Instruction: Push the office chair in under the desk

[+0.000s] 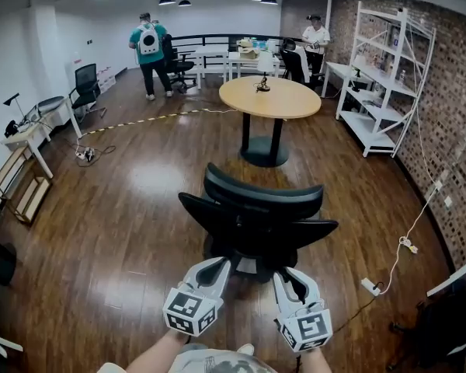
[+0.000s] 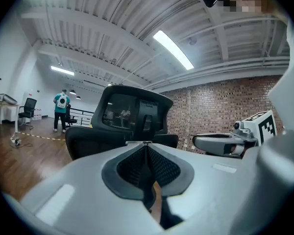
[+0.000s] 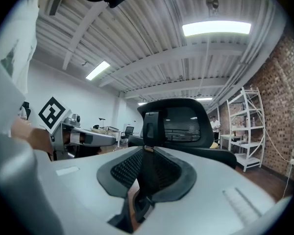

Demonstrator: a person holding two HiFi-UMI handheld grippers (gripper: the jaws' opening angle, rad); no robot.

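Nearest, the left gripper (image 1: 221,264) and right gripper (image 1: 282,274) are held level side by side, tips just behind the office chair (image 1: 256,220); cannot tell if they touch it. Left jaws are together and empty. Right jaws are a slit apart with nothing between them, the chair spine showing beyond.

Wood floor (image 1: 140,200) is wide and bare around the chair. The chair stands mid-floor, back turned to the person, well apart from the round counter (image 1: 295,103) ahead.

It is black, with a mesh back, a headrest piece on a centre spine and armrests out both sides. The base is mostly hidden under the seat.

Probably fairly heavy, but it should roll easily on this smooth floor. It may swivel or veer if pushed off-centre. The mesh looks soft and the frame stiff, so press on the back's frame edge or spine, grippers spread evenly.

The counter's pedestal (image 1: 264,150) could stop the base before the seat is fully under. A small ornament (image 1: 262,84) sits on the counter.
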